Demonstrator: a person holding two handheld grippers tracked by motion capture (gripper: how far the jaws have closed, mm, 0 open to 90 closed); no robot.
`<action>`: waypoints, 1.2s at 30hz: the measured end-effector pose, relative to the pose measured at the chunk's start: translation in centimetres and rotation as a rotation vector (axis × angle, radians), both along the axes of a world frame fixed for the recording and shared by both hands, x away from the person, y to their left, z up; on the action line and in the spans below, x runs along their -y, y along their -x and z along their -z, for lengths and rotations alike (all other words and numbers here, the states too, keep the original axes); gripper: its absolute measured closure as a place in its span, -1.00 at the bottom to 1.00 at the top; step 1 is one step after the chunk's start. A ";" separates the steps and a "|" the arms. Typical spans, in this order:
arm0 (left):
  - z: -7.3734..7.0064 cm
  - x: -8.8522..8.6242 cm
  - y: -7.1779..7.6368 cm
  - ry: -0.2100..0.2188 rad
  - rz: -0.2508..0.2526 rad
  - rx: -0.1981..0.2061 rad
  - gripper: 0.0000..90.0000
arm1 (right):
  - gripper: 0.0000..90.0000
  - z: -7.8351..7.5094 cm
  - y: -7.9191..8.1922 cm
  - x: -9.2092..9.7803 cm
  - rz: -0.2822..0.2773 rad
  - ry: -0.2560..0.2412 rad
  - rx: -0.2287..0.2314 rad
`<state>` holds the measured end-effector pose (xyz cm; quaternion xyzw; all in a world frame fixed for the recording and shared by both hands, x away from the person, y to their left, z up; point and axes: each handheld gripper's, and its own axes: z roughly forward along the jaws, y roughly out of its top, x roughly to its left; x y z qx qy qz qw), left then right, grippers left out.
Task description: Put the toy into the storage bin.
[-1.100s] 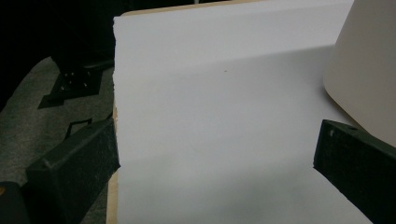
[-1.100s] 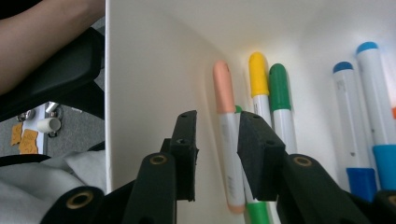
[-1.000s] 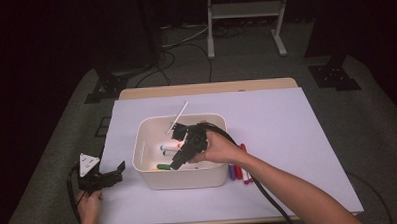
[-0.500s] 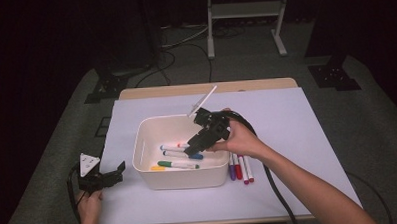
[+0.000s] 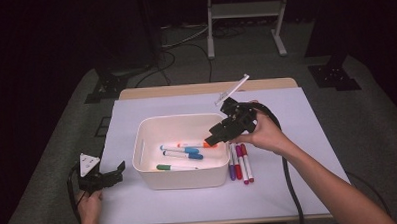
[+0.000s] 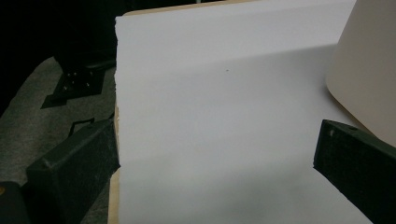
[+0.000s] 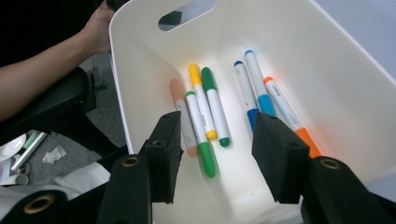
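On the table (image 5: 139, 204), a white sheet carries a white bin (image 5: 178, 175) that already holds several markers: blue ones (image 7: 250, 88), an orange one (image 7: 289, 116), greens and a yellow. Three more markers (image 5: 239, 163), purple and red, lie on the sheet just beside the bin's right wall, so the sorting looks a good way along but unfinished. Over the bin's right edge, the right gripper (image 7: 217, 144) hangs with jaws apart and empty. At the near left corner, the left gripper (image 5: 111, 175) rests with jaws apart, also empty.
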<state>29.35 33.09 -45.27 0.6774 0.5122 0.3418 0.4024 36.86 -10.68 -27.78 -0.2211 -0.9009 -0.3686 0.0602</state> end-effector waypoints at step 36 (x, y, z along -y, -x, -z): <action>0.0 0.1 0.0 -0.002 0.002 0.007 -1.00 | -0.18 6.4 0.0 10.3 0.257 0.030 -0.017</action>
